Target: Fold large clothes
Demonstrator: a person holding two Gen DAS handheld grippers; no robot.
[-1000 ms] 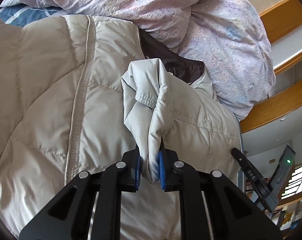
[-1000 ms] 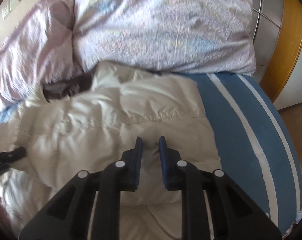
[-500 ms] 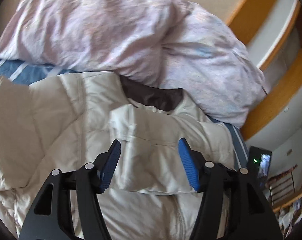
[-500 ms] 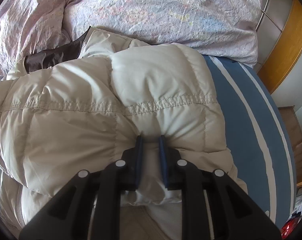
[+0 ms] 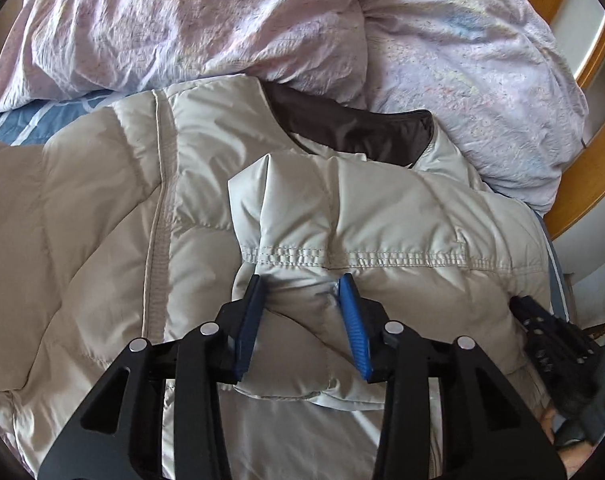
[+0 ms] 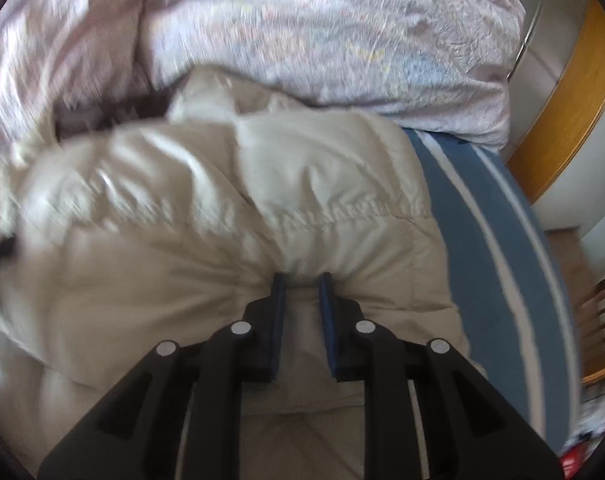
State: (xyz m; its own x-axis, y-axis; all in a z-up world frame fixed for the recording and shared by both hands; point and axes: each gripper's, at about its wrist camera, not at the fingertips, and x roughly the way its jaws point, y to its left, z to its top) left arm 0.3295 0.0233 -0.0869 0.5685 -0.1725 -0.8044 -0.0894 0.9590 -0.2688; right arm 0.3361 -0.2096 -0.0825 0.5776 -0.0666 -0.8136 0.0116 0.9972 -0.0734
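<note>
One beige puffer jacket lies flat on the blue striped bed, collar (brown lining) against one rumpled pink duvet. One sleeve is folded across its chest. Left gripper: two blue fingers spread apart, straddling a puff of sleeve, not clamped. Right gripper: two fingers nearly closed, pinching jacket fabric bunched between them (view blurred).

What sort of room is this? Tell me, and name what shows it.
Most likely a bedroom. A rumpled pink duvet lies heaped on a blue striped sheet, with a wooden frame at the edge; the beige down jacket is spread over the bedding.
</note>
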